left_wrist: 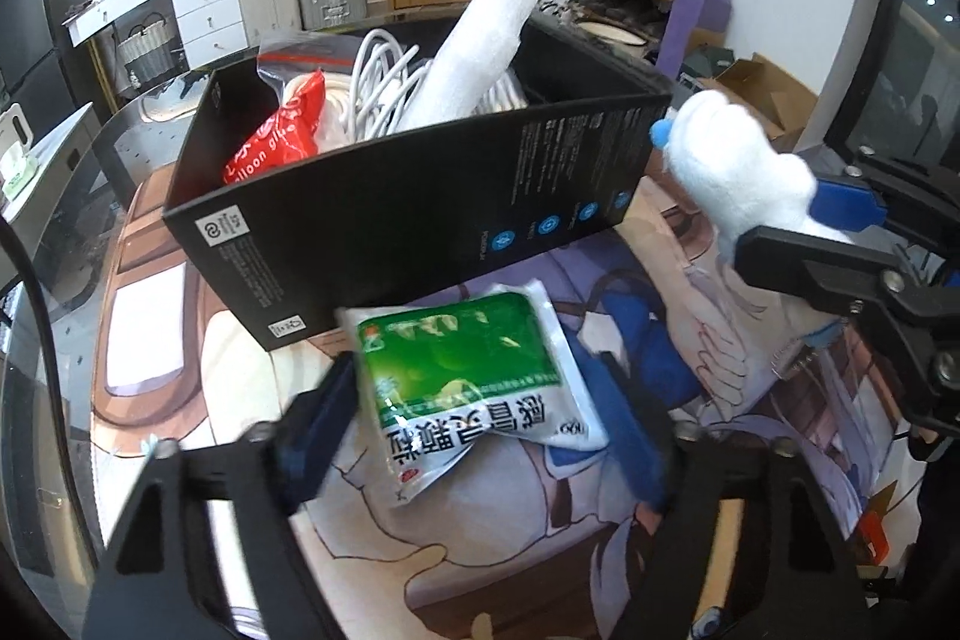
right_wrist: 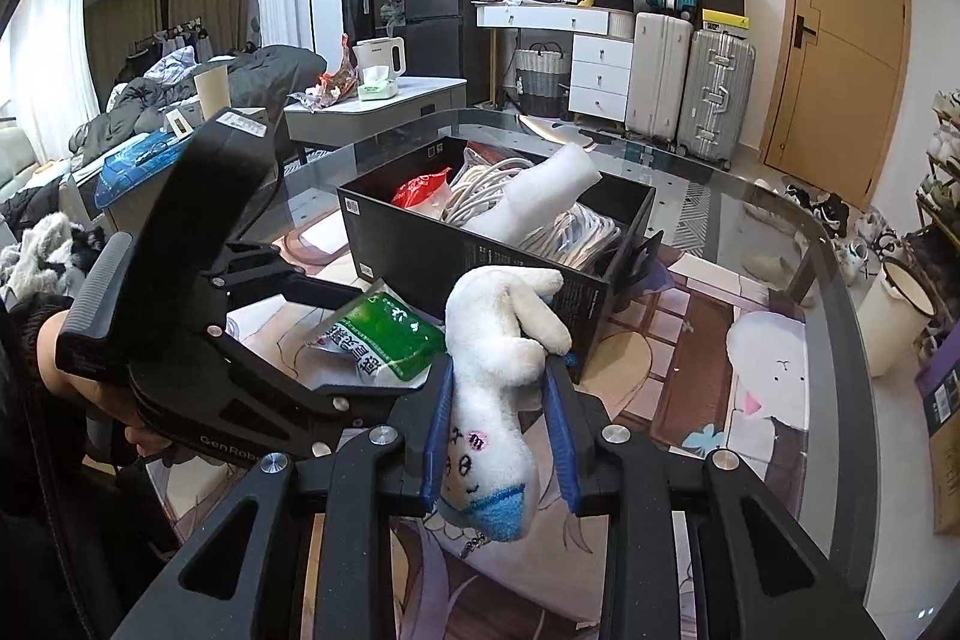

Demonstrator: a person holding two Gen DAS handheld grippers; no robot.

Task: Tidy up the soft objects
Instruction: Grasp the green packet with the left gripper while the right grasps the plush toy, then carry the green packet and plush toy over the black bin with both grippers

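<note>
My right hand-held gripper (right_wrist: 501, 418) pinches the plush toy (right_wrist: 501, 364); my left hand-held gripper (left_wrist: 480, 436) is spread around the green packet (left_wrist: 474, 388) beside the black box (left_wrist: 420, 196).

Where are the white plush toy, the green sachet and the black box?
white plush toy (right_wrist: 498, 388), right wrist view, mid-body between the fingers.
green sachet (left_wrist: 474, 370), left wrist view, green printed face.
black box (left_wrist: 420, 214), left wrist view, near side wall.
</note>
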